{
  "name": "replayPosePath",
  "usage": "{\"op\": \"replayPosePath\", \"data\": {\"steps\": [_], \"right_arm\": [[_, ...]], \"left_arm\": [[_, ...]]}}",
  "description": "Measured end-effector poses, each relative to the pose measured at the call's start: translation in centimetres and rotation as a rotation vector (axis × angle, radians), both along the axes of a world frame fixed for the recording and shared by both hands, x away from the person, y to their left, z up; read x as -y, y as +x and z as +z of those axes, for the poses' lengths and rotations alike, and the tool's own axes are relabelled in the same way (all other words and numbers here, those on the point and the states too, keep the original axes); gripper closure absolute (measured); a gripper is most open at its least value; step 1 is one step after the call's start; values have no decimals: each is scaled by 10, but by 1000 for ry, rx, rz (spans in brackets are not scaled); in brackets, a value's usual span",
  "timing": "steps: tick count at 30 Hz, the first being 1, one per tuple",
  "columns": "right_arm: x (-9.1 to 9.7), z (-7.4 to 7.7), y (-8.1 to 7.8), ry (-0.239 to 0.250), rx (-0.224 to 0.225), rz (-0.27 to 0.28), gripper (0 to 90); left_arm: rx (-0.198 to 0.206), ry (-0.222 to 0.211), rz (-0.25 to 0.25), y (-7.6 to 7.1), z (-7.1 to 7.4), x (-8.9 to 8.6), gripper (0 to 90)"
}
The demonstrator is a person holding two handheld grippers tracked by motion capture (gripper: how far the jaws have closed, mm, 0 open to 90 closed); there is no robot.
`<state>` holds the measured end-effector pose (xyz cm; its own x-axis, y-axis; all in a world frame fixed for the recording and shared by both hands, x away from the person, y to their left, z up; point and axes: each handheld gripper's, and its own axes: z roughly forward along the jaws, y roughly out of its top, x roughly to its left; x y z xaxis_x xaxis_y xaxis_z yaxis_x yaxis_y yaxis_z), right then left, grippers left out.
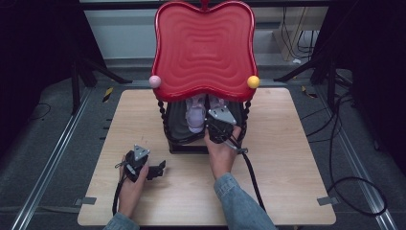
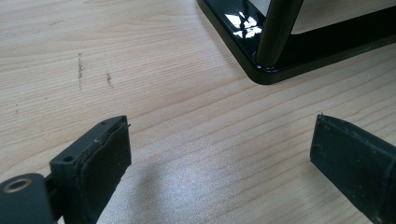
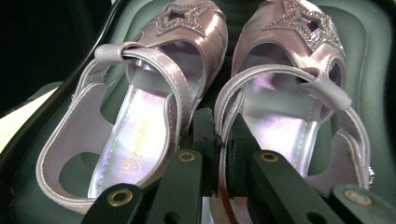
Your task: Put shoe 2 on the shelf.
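R claw (image 3: 223,154) clamped on sandal (image 3: 285,88) edge; L claw (image 2: 219,158) wide, empty.

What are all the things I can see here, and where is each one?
Shoes: two, shiny lilac with glittery stars, side by side on the rack's lower shelf.
Rack: one, red wavy top, black base, at the table's far middle.
Knobs: two, pink and yellow, at the red top's near corners.
Table: one, light wood.
Cables: black, on the floor at right.
Left gripper: black, jaws open, low over bare table.
Right gripper: black, shut on the inner edge of one shoe.
Hands: two, denim sleeves.
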<state>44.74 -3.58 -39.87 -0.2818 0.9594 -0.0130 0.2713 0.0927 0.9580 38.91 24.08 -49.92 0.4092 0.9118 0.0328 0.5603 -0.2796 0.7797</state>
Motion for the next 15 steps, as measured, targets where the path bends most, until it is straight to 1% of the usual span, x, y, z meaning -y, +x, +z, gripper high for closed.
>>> {"op": "replayPosePath", "data": {"steps": [7, 15], "right_arm": [[-3, -3, 2, -8, -4, -2, 848], [-5, -5, 3, -17, 1, -8, 830]], "left_arm": [[0, 1, -5, -1, 0, 2, 46], [0, 2, -9, -1, 0, 3, 46]]}}
